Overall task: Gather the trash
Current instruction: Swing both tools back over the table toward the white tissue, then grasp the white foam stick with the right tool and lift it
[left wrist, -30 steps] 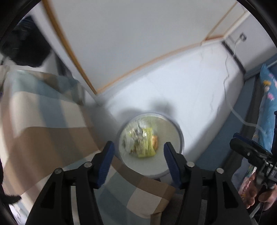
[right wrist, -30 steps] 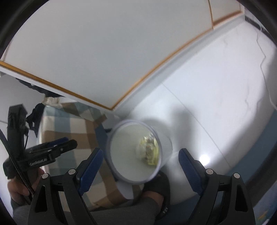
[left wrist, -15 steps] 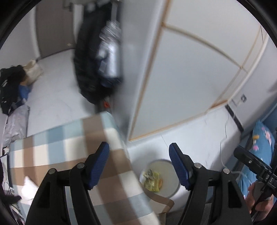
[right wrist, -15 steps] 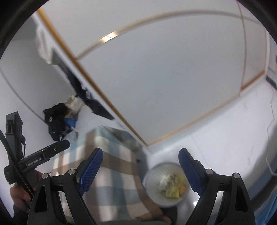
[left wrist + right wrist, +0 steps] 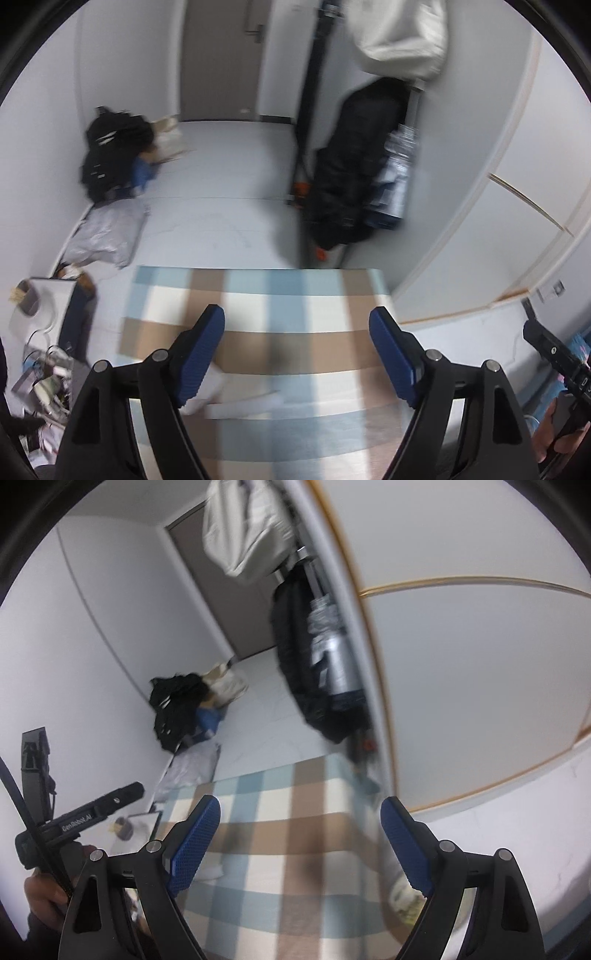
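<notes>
- Holding both tongs over the checked tablecloth [image 5: 295,295]; left gripper [image 5: 297,358] and right gripper [image 5: 301,843] both spread wide, nothing between the fingers of either.
- Trash target: white crumpled paper [image 5: 236,402] lying on the cloth, just inside my left gripper's left finger [image 5: 201,354], low in the left wrist view.
- Long axis of the paper runs roughly across the view, left to right, so about in line with the finger gap, not square to it.
- Same paper shows in the right wrist view [image 5: 210,867], just behind the right gripper's left finger, partly hidden.
- Left gripper looks nearer; I judge that one takes the pick, shifting left and down, probably with a wrist turn.
- Trash bin [image 5: 406,897] with wrappers in it sits past the cloth's right edge, beside the right gripper's right finger; mostly hidden, blurred.
- More loose clutter [image 5: 44,384] lies off the table's left side; too blurred to name.
</notes>
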### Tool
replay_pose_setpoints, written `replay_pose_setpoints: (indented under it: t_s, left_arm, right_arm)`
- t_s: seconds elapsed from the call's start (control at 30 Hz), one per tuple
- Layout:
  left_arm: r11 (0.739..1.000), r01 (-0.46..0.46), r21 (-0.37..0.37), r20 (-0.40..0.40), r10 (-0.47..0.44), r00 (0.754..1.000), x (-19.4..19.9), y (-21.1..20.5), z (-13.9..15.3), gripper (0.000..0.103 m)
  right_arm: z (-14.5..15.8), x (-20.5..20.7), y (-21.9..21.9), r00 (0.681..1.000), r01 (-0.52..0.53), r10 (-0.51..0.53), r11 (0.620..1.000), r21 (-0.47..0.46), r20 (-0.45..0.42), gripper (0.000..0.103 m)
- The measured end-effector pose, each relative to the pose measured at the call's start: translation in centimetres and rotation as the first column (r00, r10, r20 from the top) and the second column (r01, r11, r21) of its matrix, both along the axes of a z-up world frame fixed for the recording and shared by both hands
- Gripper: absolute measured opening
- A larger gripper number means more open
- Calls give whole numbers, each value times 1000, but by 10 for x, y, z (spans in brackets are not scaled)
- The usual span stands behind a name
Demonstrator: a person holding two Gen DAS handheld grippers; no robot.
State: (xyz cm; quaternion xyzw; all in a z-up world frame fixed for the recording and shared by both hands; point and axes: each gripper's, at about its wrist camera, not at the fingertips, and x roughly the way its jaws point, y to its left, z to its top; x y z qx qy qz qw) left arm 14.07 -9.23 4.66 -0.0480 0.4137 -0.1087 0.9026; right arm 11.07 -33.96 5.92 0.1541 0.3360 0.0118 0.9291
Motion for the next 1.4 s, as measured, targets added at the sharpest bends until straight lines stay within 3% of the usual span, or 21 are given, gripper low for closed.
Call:
replay_pose_setpoints:
  t_s: [0.17, 0.4, 0.7, 0.87, 1.07, 1.2, 1.23, 1.4]
  left_arm:
    - [996, -90, -9, 9, 90, 996, 2, 45, -12, 78]
    - [989, -145, -2, 15, 145, 989, 9, 85, -31, 78]
    - [983, -180, -17, -20, 180, 983, 12, 122, -57, 78]
    - [987, -158, -27, -57, 157, 986, 17, 134, -70, 78]
    - [985, -168, -42, -115, 162, 980, 26, 147, -83, 78]
    - [983, -158, -91, -159, 142, 977, 33, 153, -89, 78]
    - [983, -156, -93, -167, 139, 976, 35, 153, -91, 78]
    - [982, -133, -138, -247, 96, 964, 44, 153, -101, 78]
  right_arm:
    - [-27, 23, 45, 997, -59, 59, 998, -15, -52, 89]
    - [-79, 54, 103, 979, -153, 146, 988, -36, -143, 89]
    - [-148, 82, 175, 914, -323, 294, 944, -64, -279, 86]
    - [-175, 91, 219, 836, -493, 406, 851, -179, -369, 81]
    - [-186, 89, 255, 771, -623, 495, 718, -312, -402, 80]
    - [-195, 88, 266, 737, -670, 514, 644, -369, -440, 64]
    - [-197, 88, 268, 725, -683, 520, 624, -378, -452, 64]
    - [-197, 84, 273, 695, -718, 558, 569, -400, -453, 50]
